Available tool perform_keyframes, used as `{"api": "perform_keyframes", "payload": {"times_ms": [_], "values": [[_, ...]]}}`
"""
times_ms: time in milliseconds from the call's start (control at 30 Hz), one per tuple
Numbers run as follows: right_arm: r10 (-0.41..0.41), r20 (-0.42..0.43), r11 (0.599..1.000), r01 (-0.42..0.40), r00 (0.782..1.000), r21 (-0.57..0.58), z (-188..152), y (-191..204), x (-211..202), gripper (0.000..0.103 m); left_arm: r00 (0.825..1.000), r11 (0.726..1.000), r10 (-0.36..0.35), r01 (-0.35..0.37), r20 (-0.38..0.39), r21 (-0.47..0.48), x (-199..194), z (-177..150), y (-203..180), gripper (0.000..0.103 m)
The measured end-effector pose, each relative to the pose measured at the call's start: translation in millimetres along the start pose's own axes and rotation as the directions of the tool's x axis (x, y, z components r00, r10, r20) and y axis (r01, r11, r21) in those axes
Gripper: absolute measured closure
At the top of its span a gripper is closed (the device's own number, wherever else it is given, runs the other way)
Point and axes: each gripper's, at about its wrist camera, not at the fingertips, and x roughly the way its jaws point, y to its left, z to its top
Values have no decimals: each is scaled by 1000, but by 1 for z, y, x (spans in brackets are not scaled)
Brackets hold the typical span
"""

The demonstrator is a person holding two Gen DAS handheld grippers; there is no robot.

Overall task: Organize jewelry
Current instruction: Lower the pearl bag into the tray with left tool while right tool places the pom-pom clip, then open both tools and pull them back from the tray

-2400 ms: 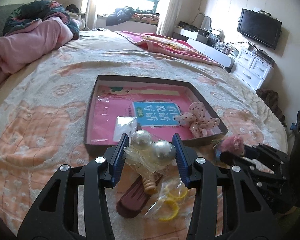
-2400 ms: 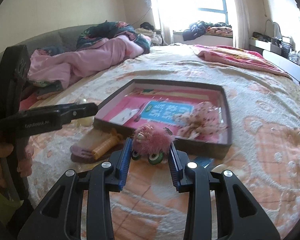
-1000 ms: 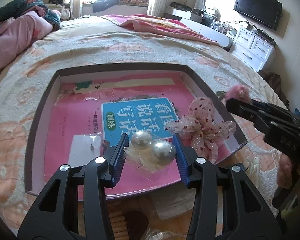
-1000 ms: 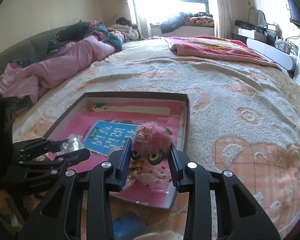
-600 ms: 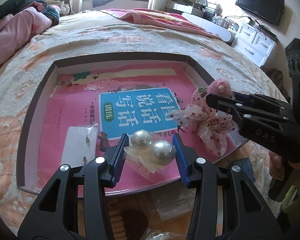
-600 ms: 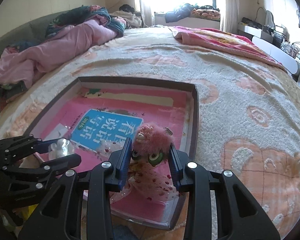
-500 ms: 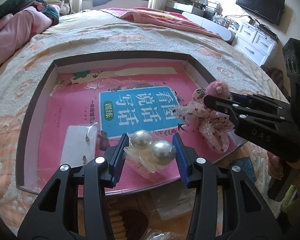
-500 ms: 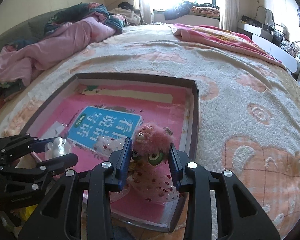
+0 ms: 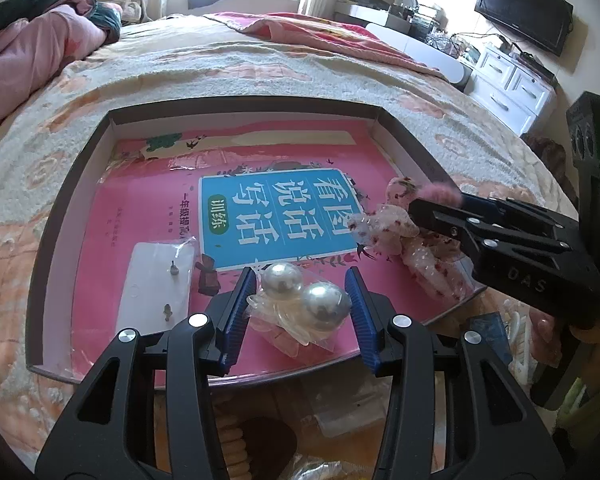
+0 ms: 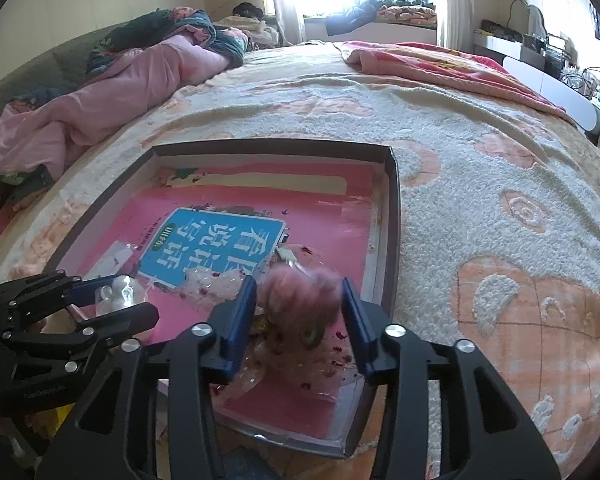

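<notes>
Pink fuzzy hair clip (image 10: 300, 304): blurred, loose between the right gripper (image 10: 299, 312) jaws, which had just spread; likely dropping onto the dotted bow (image 9: 396, 232).
Pearl pair in bag (image 9: 300, 300): still pinched by left gripper (image 9: 301, 304), over tray (image 9: 72, 184).
Meaning: one item delivered, pearls next.
</notes>
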Motion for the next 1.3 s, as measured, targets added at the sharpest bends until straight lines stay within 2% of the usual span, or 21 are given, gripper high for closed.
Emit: {"api": "perform_keyframes", "payload": {"times_ms": [100,167,300,367,467,567,733,900,1300], "values": [[3,21,1000,-3,1000,8,-1,-1,-8,51,1000,1000,5,-5,5,-3,-2,-1,0,64],[9,38,1000,-10,999,23,-2,-2,-14,45,1000,1000,7,-7,13,-5,-5,-1,0,56],[-5,71,1000,3,997,30,-3,-4,-26,36,999,1000,23,-23,32,-6,-12,0,0,47],[-13,91,999,9,996,43,-4,-6,-32,28,999,999,29,-29,43,-14,-16,0,1,40],[-16,113,998,9,993,58,-7,-8,-40,23,997,999,35,-34,62,-24,-23,0,1,37],[-32,143,998,25,989,52,-11,-7,-51,20,996,999,38,-35,81,-38,-30,0,3,23],[-43,187,998,33,981,55,-15,-3,-66,16,990,997,59,-54,124,-49,-47,-3,2,13],[-69,227,997,62,971,39,-21,5,-81,15,981,996,83,-74,174,-59,-65,-5,2,11],[-54,283,998,58,958,-5,-37,24,-115,14,951,989,121,-92,283,-113,-115,-18,13,11]]}}
